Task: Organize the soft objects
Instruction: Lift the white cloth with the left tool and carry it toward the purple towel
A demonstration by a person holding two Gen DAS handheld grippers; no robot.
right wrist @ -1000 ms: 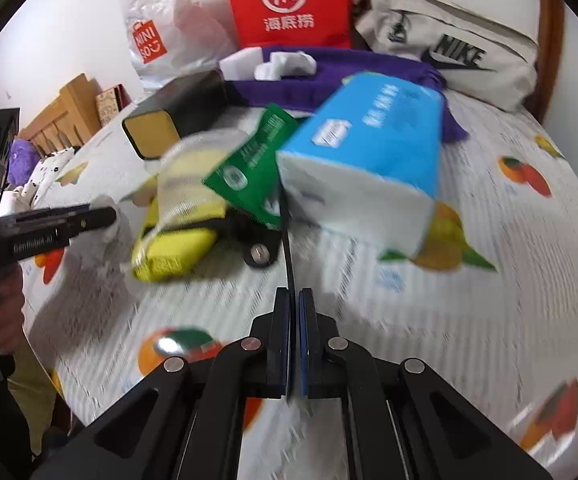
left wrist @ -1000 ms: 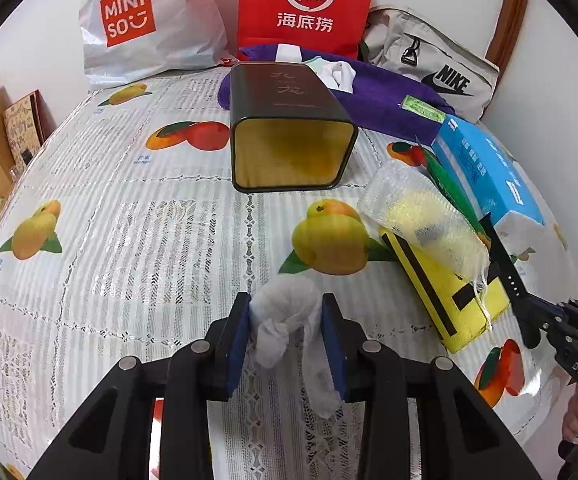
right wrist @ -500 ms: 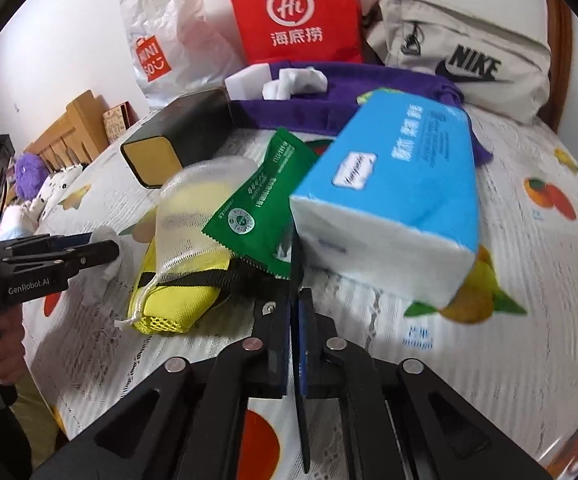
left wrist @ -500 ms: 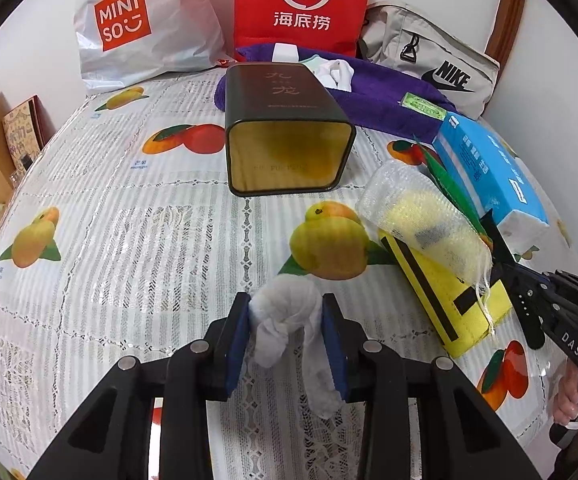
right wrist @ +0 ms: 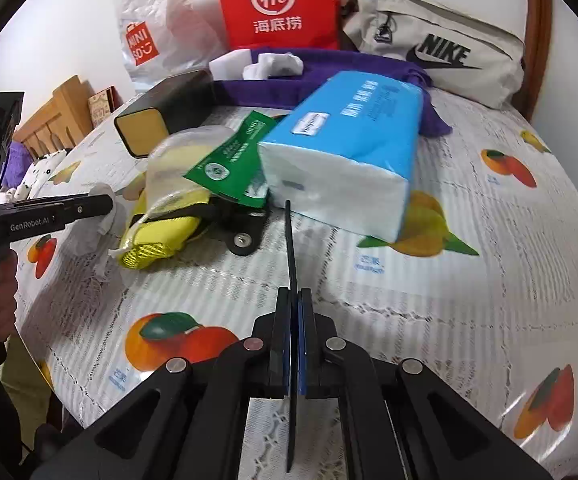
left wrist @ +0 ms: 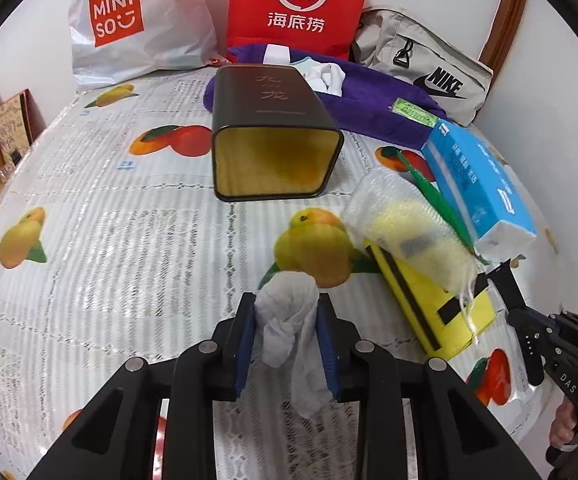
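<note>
White tissue (left wrist: 289, 312) is staying pinched in my left tongs (left wrist: 287, 336), now nearing the tin (left wrist: 273, 148), so stowing seems close. My right tongs (right wrist: 293, 340) are clamping a black strap (right wrist: 290, 240), now pulling away from the one blue pack (right wrist: 349, 148) right of the tin.

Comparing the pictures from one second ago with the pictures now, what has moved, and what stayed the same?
The right gripper drew back from the blue tissue pack, pulling the thin black strap it is shut on. The left gripper stayed shut on the white tissue, moving little. The dark box, the yellow bag and the green packet kept their places.
</note>
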